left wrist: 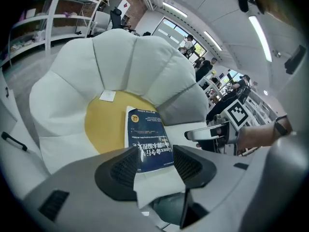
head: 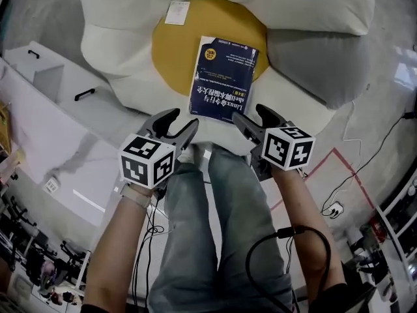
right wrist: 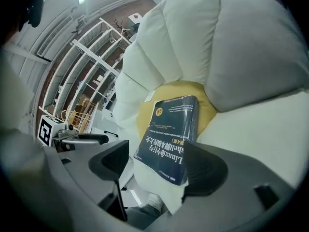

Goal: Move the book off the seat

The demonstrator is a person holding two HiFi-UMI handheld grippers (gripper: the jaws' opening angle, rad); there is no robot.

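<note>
Blue book (head: 224, 75) just beyond left claw (head: 182, 121)

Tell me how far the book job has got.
Done: nothing; the book lies on the yellow centre of the seat. In hand: left tongs and right tongs, both open, poised at its near edge, not gripping. Left: grasp it, lift, set it off the seat.

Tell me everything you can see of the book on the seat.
The book is a thick paperback: dark blue cover, white lettering, a round yellow badge, a pale strip down one long edge. Closed, it lies flat, cover up, on the seat's yellow centre, its near end over the white cushion. The left gripper and right gripper sit short of it, open, not touching.
</note>
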